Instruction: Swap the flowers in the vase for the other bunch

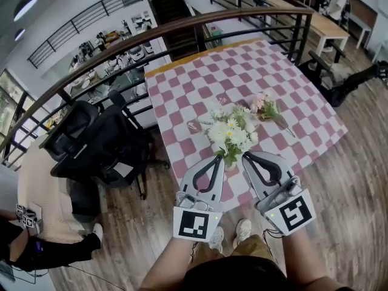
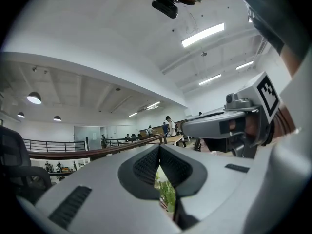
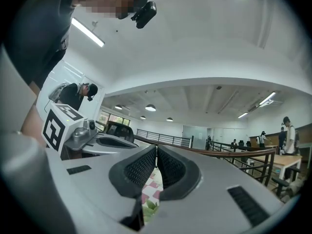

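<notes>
Left tool (image 1: 216,158): its jaws are resting fully together with nothing between them; it is pointing level toward the near edge of the desk (image 1: 200,77), its tip hanging just left of the vase (image 1: 231,162)
White bunch (image 1: 232,132): it is standing upright in the vase, stems running straight up and down, blossoms spreading just beyond and between the two tool tips; in the left tool's own view only green leaves are showing through the slit below its closed jaws
Right tool (image 1: 247,156): its jaws are also lying together on nothing; it is pointing level, its tip just right of the vase, with checked cloth and a leaf showing beneath it in its own view
Pink bunch (image 1: 265,107): it is lying flat on the desk, beyond and to the right of the vase, near it but apart; its long axis is running diagonally, blossoms toward the far left, stems trailing toward the near right
Nearer tool: both are flanking the vase about equally; the right tool is sitting nearer the pink bunch
Coming move, as judged: nothing is swapped yet; a tool is needing to open before closing on the upright stems, and the pull is likely needing to go straight up along them, with the other tool steadying the vase against tipping
</notes>
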`<state>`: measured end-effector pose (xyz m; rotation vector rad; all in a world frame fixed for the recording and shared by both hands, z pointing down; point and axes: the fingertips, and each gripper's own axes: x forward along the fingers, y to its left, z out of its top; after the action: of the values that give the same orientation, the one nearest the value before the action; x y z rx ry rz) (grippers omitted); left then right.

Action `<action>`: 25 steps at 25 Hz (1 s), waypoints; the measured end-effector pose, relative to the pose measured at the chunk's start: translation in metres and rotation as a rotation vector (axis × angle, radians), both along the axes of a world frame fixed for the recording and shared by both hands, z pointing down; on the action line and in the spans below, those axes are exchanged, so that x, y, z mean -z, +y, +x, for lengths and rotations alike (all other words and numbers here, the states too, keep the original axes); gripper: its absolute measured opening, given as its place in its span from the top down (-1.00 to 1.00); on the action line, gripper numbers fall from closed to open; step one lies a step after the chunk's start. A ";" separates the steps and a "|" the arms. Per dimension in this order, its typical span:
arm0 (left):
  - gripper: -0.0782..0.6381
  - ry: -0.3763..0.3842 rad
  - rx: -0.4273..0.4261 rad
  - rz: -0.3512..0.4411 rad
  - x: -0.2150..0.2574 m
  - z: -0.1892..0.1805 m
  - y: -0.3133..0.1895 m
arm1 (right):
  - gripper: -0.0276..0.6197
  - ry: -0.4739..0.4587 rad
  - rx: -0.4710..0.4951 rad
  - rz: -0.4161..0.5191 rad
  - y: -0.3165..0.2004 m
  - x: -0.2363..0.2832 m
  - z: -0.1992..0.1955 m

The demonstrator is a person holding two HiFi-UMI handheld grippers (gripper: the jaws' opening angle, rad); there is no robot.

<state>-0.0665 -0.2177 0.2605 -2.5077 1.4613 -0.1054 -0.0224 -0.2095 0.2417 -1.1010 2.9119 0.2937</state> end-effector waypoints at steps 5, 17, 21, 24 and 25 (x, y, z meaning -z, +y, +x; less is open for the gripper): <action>0.76 0.055 0.006 0.002 0.016 -0.007 -0.005 | 0.81 -0.013 -0.010 0.037 -0.001 0.018 0.002; 0.76 0.069 -0.051 0.065 0.072 -0.009 -0.003 | 0.81 -0.055 0.007 0.150 -0.003 0.071 -0.003; 0.76 0.059 -0.070 0.096 0.084 -0.007 -0.003 | 0.81 -0.051 0.026 0.175 -0.001 0.077 -0.008; 0.76 0.054 -0.079 0.105 0.088 -0.005 -0.002 | 0.81 -0.048 0.030 0.176 -0.001 0.077 -0.010; 0.76 0.055 -0.083 0.107 0.089 -0.005 -0.003 | 0.81 -0.047 0.030 0.176 -0.002 0.078 -0.010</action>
<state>-0.0711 -0.2204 0.1717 -2.4984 1.3425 0.0548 -0.0321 -0.2115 0.1640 -1.0223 2.7949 0.5051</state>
